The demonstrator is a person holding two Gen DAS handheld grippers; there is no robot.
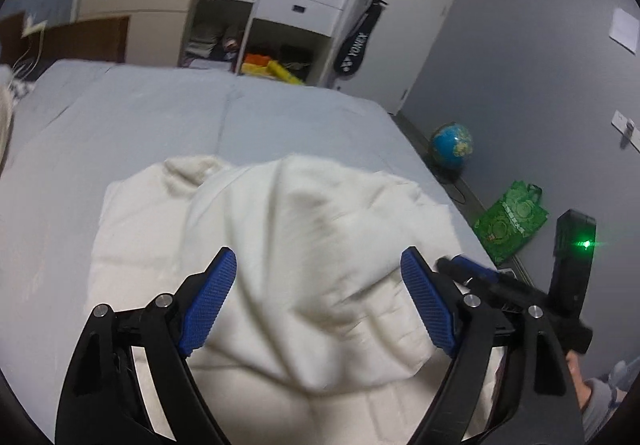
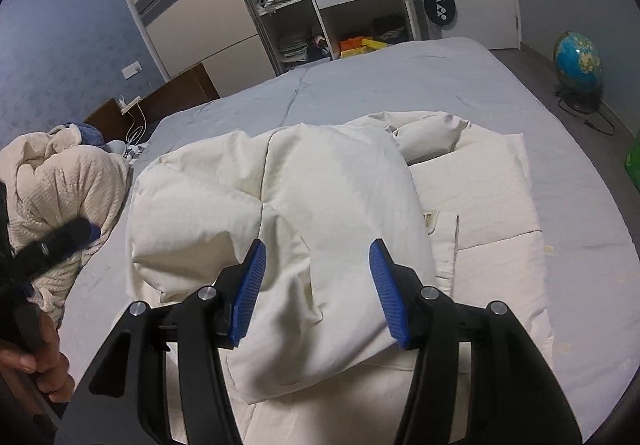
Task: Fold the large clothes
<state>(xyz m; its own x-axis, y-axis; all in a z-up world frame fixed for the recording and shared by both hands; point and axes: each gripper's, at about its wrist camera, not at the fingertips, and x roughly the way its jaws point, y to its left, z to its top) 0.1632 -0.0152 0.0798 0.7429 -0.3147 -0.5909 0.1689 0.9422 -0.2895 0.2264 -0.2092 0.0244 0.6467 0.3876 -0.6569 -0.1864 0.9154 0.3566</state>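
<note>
The cream padded coat (image 2: 328, 181) lies bunched on the bed (image 2: 500, 85). It looks puffy, light and a bit slick; best pinched at a hem or seam. Both the left gripper (image 1: 318, 297) and right gripper (image 2: 318, 289) hover spread wide, holding nothing.

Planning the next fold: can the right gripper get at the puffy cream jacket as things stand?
Probably yes: the right gripper is open with the cream jacket directly under and ahead of its blue pads, nothing lying between.
</note>
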